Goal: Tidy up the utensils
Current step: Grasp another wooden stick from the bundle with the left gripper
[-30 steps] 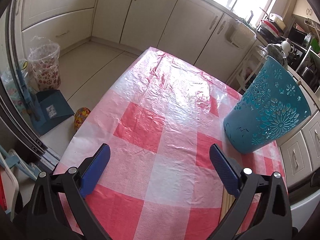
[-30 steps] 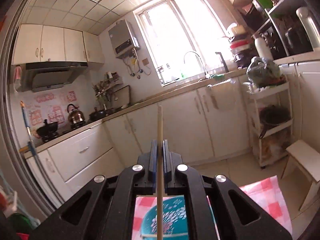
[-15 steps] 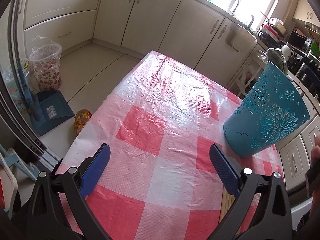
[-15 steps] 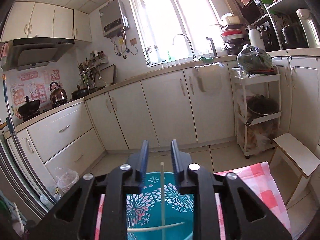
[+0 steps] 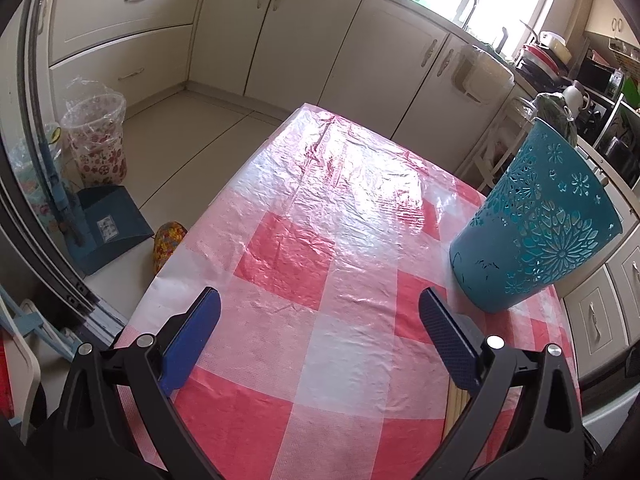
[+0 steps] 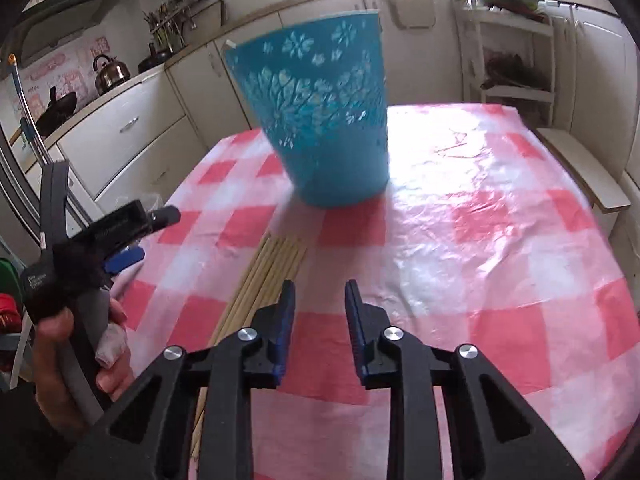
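A row of pale wooden chopsticks (image 6: 267, 276) is laid side by side on the checked tabletop (image 6: 500, 248), well short of the teal perforated basket (image 6: 320, 120), which stands upright further back. In the left wrist view only the sticks' near ends (image 5: 456, 402) are seen, under the right finger of the left claw (image 5: 320, 334).

The right claw (image 6: 320, 314) is poised just to the right of the row; its jaws have just been closing slightly, a narrow gap is left and nothing is between them. The left claw is spread wide and empty, held by a hand (image 6: 76, 344) beside the sticks.

The sticks are judged to be light, stiff and smooth, so rolling and sliding on the glossy plastic cover are to be expected. As they touch one another, a single stick is best taken from the outer edge of the row, nearest the right claw. A hold near the middle of its length is advised, across the thin width, so that tipping is avoided. Little force is needed, and breakage is unlikely.
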`<state>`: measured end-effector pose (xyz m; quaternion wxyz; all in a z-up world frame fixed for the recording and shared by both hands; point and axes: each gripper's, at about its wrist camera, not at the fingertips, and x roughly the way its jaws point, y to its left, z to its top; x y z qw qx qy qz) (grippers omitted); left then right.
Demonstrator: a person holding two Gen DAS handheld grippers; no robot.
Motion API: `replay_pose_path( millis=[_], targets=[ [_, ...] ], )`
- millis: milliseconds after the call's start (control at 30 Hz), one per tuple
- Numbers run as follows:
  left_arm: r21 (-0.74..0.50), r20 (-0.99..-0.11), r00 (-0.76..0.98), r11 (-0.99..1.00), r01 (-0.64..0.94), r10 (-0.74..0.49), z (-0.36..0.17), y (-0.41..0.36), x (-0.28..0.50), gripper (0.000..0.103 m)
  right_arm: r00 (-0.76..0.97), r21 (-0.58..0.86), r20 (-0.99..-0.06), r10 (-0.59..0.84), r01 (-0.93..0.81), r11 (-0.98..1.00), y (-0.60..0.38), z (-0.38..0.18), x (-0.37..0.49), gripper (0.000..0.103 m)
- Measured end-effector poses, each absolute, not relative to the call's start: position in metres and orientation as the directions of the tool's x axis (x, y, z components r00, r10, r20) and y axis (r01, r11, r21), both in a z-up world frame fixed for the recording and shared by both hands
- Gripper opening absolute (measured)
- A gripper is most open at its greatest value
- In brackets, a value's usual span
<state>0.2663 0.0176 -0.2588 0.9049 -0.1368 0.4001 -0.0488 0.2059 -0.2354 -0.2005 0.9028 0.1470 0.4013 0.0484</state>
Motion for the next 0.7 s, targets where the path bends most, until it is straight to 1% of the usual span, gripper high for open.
replay_pose_path(
  millis=[233, 467, 700],
  targets=[
    [-0.290, -0.710, 0.677, 0.957, -0.030, -0.194, -0.259, 0.020, 0.267, 0.095, 0.636, 0.274, -0.746, 0.199, 0.020, 0.962, -0.213, -0.209, 0.229, 0.025],
    [-0.298, -0.707, 0.678, 0.954, -0.032, -0.198, -0.259, 0.022, 0.267, 0.095, 0.602, 0.215, -0.784, 0.153, 0.032, 0.976, -0.205, -0.221, 0.234, 0.025],
    [-0.290, -0.709, 0.678, 0.957, -0.030, -0.193, -0.259, 0.021, 0.267, 0.095, 0.590, 0.120, -0.802, 0.093, 0.007, 0.993, -0.198, -0.222, 0.235, 0.024]
  ],
)
